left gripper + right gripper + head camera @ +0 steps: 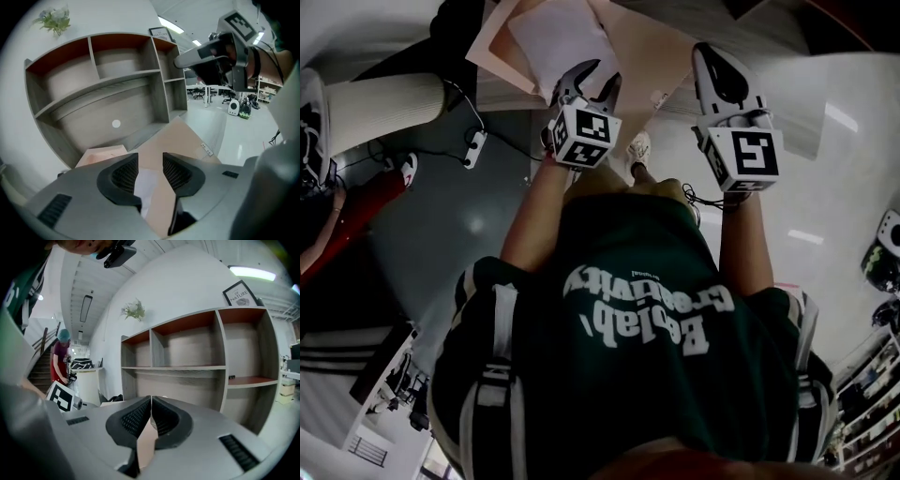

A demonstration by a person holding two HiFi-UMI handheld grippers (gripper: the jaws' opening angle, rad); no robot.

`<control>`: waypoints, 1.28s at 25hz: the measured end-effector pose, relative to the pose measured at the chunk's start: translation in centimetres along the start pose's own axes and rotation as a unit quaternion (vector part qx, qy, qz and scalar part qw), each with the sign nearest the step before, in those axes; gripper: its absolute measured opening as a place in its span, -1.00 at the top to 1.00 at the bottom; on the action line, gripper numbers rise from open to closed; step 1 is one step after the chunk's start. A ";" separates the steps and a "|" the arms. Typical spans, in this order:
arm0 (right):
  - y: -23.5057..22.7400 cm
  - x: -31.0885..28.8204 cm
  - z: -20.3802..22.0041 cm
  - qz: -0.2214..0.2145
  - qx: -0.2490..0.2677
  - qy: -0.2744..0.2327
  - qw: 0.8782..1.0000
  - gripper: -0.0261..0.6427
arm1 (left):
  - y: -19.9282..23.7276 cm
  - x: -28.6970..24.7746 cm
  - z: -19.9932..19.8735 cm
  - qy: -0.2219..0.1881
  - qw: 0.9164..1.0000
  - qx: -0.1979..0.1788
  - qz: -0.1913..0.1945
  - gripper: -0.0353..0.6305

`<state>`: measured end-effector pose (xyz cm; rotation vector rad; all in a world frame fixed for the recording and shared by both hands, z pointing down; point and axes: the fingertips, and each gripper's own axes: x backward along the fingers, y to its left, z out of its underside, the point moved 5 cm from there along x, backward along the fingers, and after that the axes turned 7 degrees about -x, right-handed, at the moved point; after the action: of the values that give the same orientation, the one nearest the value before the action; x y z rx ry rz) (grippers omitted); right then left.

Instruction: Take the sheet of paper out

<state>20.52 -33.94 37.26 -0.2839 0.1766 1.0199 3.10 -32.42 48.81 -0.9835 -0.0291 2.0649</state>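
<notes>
A white sheet of paper (558, 37) lies on a tan envelope (652, 52), which rests partly on a pink folder (492, 47). My left gripper (592, 81) hovers just over the sheet's near edge, jaws open, nothing pressed between the pads. In the left gripper view the sheet (144, 183) shows in the gap between the jaws, with the envelope (180, 140) beyond. My right gripper (705, 54) is at the envelope's right edge with its pads together. Its own view shows tan below the pads (151, 416); I cannot tell whether anything is pinched.
A grey shelf unit with red-brown backs (117, 89) stands right behind the envelope, also seen in the right gripper view (197, 362). A small plant (133, 310) and a framed picture (239, 292) sit on top. A person in a red top (61, 363) stands at a white counter, far left.
</notes>
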 end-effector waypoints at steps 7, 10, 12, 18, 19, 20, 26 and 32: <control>-2.3 -1.0 1.4 0.014 -0.022 -0.019 0.999 0.82 | -1.1 -5.1 3.8 0.057 0.998 -0.008 0.026 0.32; -1.9 -1.7 2.0 0.013 -0.024 -0.012 1.000 0.82 | -1.1 -6.1 4.9 0.068 0.997 -0.008 0.028 0.29; -1.4 -2.1 2.3 0.010 -0.021 -0.007 1.000 0.82 | -1.3 -6.6 5.3 0.075 0.997 -0.027 0.025 0.26; -1.3 -2.9 2.9 0.012 -0.016 -0.008 1.000 0.82 | -2.2 -8.9 6.5 0.100 0.990 -0.096 0.005 0.27; -1.3 -3.1 3.0 0.013 -0.016 -0.006 1.000 0.82 | -2.3 -9.2 6.6 0.101 0.989 -0.105 0.003 0.26; -1.3 -3.2 3.1 0.013 -0.016 -0.004 1.000 0.82 | -2.4 -9.5 6.7 0.101 0.989 -0.111 0.000 0.27; -0.8 -4.2 3.8 0.008 -0.010 0.010 1.000 0.82 | -2.0 -10.8 7.8 0.106 0.986 -0.129 -0.013 0.27; 0.4 -5.3 4.1 -0.006 -0.003 0.018 1.000 0.82 | 0.3 -10.9 8.2 0.109 0.985 -0.124 -0.046 0.27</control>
<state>17.54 -36.72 42.54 -0.3090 0.2029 1.0036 1.35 -37.66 61.28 -1.3318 -0.2194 1.8883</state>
